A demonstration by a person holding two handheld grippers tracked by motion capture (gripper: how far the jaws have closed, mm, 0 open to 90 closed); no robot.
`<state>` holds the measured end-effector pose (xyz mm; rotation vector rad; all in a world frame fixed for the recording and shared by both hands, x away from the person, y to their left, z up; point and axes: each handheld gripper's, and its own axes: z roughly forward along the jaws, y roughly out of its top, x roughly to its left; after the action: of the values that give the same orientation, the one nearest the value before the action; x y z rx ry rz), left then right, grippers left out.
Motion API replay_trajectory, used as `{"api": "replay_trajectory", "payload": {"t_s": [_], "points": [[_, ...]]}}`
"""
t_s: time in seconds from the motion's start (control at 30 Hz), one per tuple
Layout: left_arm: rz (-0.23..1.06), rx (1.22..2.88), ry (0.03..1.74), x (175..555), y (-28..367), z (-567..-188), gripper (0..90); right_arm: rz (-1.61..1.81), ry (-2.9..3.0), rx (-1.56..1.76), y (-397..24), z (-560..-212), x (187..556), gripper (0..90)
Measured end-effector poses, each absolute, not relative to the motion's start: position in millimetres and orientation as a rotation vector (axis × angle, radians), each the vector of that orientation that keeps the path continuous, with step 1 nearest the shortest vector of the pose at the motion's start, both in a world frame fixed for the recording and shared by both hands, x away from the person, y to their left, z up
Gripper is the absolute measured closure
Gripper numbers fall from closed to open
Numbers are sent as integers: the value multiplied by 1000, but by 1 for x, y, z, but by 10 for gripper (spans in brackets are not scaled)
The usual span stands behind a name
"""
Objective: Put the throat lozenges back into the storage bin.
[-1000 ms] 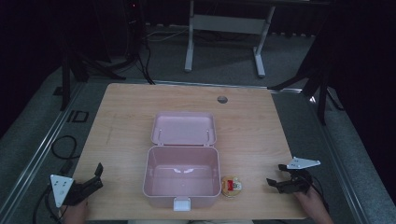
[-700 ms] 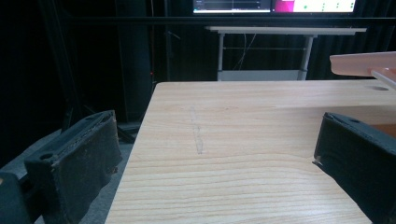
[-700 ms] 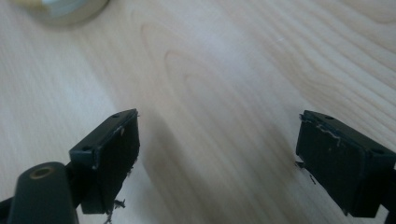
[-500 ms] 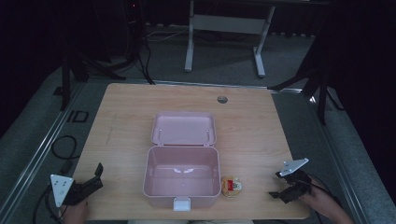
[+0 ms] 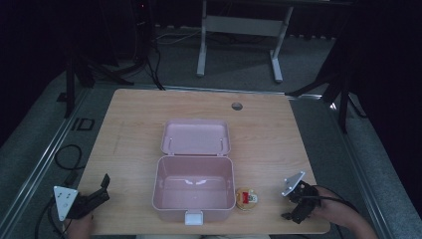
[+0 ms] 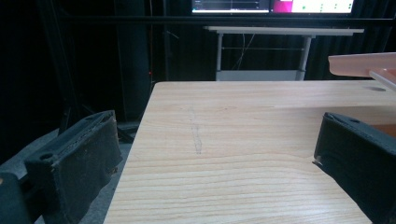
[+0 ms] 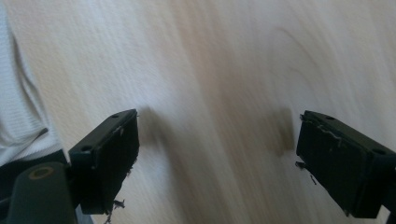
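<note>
right hand-held gripper (image 5: 293,209) tipped down over bare table (image 5: 278,134) with jaws spread and empty, probably lining up on the small round item (image 5: 246,198) lying just beside the open pink box (image 5: 194,185), while left hand-held gripper (image 5: 97,191) rests agape at the near left corner.

A wooden table (image 5: 268,134) bore a small round grommet hole (image 5: 237,106) near its far edge. Beyond it, on grey floor (image 5: 239,74), stood a white desk frame (image 5: 239,30) — dark stands (image 5: 343,94) flanked it — and black cables (image 5: 67,159) curled at the left.
</note>
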<state>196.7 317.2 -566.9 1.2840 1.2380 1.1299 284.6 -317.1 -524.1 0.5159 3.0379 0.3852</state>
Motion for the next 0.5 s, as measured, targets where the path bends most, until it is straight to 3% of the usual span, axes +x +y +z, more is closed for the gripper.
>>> {"api": "replay_trajectory", "payload": {"t_s": [0.5], "points": [[1124,1289,1230,197,317,-567,7,250,3130,274,-246,-521,292,129]]}}
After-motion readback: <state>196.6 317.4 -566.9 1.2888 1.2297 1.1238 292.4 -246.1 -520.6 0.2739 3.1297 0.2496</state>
